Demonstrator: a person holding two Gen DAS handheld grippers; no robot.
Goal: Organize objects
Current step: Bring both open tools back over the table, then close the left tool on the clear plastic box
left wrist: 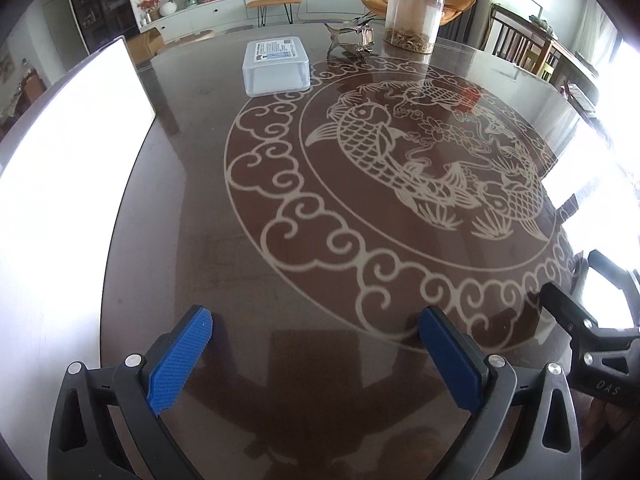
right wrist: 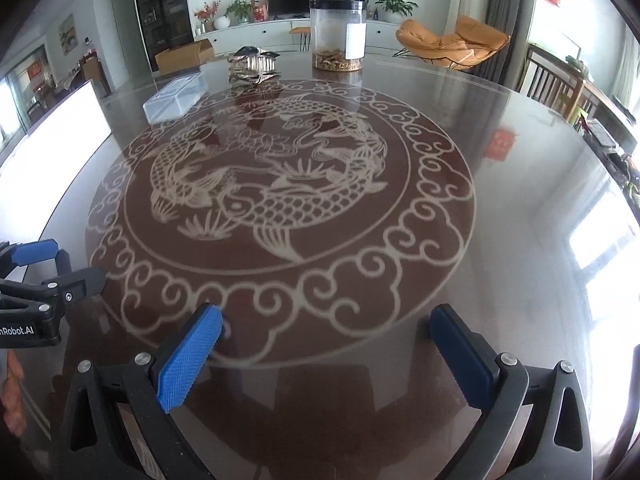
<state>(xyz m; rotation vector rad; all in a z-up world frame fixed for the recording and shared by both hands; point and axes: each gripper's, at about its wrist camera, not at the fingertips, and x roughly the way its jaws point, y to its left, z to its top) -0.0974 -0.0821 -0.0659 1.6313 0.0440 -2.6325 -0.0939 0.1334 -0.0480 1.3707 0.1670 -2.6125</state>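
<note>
Left gripper (left wrist: 316, 360) spread wide, empty, low over near edge of glass-topped table (left wrist: 280, 240). Right gripper (right wrist: 326, 364) same: wide, nothing between pads.

Clear jar (left wrist: 414, 20) far ahead, slightly right of left gripper; black lid, little dry content at bottom. Probably light, stiff, smooth wall, may slip; take at mid-body.

Lidded plastic box (left wrist: 276, 66) far ahead: light, rigid, grip across short sides.

Small metallic ornament (left wrist: 354, 38) between box and jar, looks fragile; shape unclear.
</note>
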